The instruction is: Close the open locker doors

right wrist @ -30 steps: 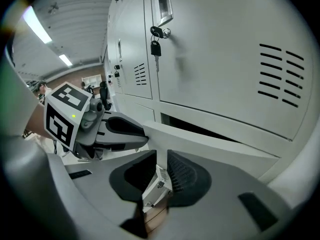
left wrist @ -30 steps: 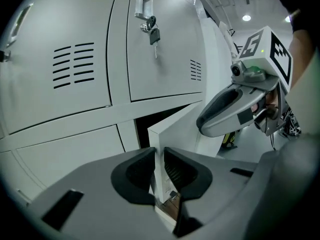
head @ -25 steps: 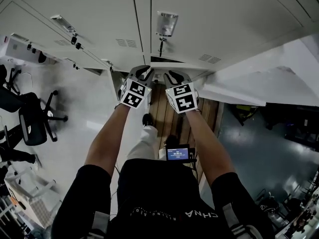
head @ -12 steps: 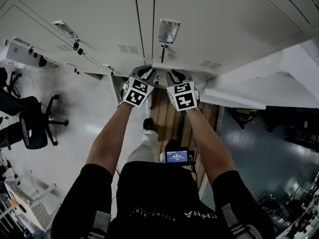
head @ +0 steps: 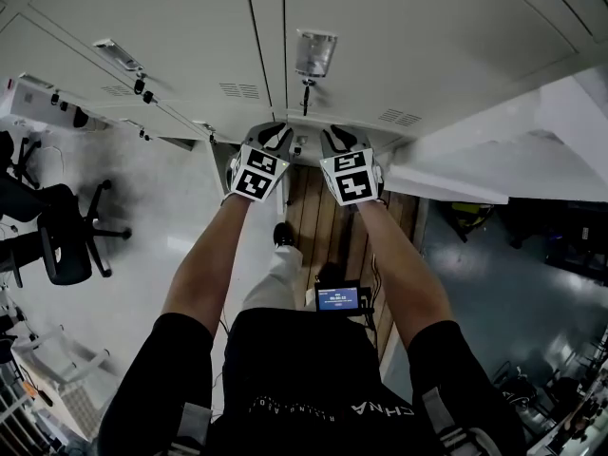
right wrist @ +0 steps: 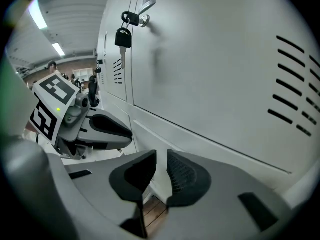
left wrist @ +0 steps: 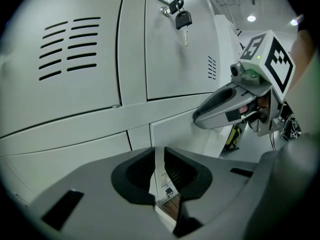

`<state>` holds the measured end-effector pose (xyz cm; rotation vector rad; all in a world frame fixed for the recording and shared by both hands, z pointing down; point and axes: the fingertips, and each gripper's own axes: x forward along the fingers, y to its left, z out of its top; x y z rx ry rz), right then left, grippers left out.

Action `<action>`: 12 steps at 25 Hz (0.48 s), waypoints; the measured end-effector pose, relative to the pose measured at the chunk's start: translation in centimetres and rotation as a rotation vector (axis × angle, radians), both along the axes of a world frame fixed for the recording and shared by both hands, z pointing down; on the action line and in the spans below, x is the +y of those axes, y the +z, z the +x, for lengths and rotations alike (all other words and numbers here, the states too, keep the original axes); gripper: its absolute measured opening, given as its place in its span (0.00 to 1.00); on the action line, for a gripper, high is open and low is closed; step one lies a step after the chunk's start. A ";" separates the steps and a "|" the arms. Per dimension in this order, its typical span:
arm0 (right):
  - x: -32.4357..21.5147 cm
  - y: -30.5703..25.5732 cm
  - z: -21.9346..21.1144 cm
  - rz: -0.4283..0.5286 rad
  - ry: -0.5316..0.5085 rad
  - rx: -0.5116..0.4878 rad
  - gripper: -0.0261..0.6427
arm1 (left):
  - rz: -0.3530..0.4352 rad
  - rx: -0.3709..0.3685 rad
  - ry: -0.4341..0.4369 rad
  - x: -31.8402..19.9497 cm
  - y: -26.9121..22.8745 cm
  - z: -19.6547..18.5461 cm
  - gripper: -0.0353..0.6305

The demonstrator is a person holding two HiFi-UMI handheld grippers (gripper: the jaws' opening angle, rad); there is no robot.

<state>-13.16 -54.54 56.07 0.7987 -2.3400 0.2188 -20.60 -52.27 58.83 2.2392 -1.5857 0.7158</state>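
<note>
Below the keyed locker door [head: 380, 27], left claw [head: 276, 134] and right claw [head: 334, 139], both barely parted and empty, hover beside an open lower door [head: 442, 183]; next, likely 1 firm push.

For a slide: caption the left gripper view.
Left gripper, jaws narrowly apart, faces white locker doors; a key hangs above, right gripper alongside.

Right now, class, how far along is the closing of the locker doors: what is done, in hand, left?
Done: the white metal upper locker door with the black key sits flush. In hand: the left tool and right tool, jaws slightly apart and empty, are against the white lower locker door, which looks almost shut. Left: a white door on the right stands wide open; another at far left seems open.
</note>
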 end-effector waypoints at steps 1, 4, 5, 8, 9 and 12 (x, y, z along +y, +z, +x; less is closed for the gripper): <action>-0.1 0.0 0.1 0.004 -0.001 0.002 0.17 | -0.002 0.000 -0.001 0.2 0.2 0.0 0.15; -0.4 0.1 0.1 0.010 -0.006 -0.006 0.17 | -0.010 -0.006 0.002 0.9 0.8 0.3 0.15; -0.4 0.0 0.2 0.007 -0.010 -0.004 0.17 | -0.013 -0.006 0.000 1.2 1.0 0.5 0.15; -0.2 0.0 0.2 0.011 -0.014 0.005 0.16 | -0.023 -0.004 -0.013 2.2 1.9 0.9 0.15; -0.3 0.0 0.3 0.017 -0.013 0.001 0.16 | -0.027 -0.005 -0.015 2.5 2.3 1.1 0.15; -0.4 0.2 0.5 0.033 -0.019 -0.011 0.16 | -0.047 -0.026 -0.014 3.6 3.9 2.0 0.15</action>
